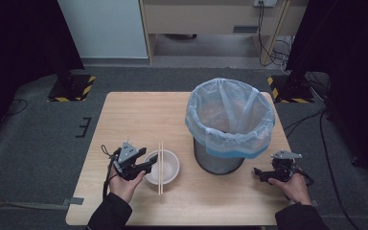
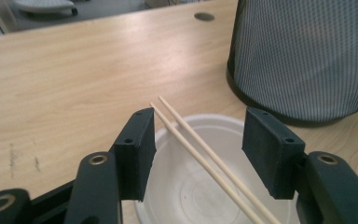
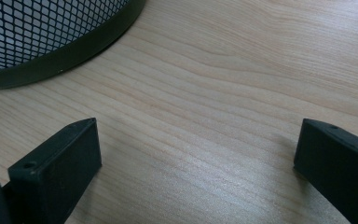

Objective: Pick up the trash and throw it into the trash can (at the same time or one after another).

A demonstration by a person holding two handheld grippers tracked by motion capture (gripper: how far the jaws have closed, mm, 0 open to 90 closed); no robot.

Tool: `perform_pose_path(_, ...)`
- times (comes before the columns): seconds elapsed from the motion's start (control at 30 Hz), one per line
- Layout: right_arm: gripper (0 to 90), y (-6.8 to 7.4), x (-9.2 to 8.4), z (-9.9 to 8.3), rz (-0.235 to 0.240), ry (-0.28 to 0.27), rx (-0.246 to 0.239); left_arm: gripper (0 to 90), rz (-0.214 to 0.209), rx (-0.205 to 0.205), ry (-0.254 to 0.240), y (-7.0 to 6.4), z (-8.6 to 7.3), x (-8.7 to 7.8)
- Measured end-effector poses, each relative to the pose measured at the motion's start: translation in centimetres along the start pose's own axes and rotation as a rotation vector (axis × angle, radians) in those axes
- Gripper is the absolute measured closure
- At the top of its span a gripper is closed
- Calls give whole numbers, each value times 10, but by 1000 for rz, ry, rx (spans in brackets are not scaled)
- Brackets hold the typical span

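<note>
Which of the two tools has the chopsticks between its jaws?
The left tool: its open jaws straddle the chopsticks over the white bowl. The right tool faces bare table.

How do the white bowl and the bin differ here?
The bowl is low, white and bare, with chopsticks across its rim; the bin is tall, black mesh, lined with a pale blue bag. The left gripper is at the bowl, while nothing touches the bin. Both stand upright on the table.
</note>
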State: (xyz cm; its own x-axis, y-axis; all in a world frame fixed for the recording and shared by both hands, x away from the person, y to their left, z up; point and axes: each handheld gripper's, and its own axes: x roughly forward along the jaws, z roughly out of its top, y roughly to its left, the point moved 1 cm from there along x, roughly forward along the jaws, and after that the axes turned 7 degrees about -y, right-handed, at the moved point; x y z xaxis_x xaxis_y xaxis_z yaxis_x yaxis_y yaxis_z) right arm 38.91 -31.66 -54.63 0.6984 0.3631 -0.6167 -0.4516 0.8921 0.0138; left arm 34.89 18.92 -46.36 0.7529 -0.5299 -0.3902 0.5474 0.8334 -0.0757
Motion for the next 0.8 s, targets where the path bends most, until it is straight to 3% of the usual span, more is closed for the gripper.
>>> perform_pose_path(0.3,8,0,0,0,5,-1,-11,453,-5,2,84,-5,-18,14)
perform_pose_path(0.57,8,0,0,0,8,0,-13,472,-10,38,131,-11,-22,22)
perform_pose_path(0.8,8,1,0,0,9,1,-11,507,7,41,164,-9,-25,25)
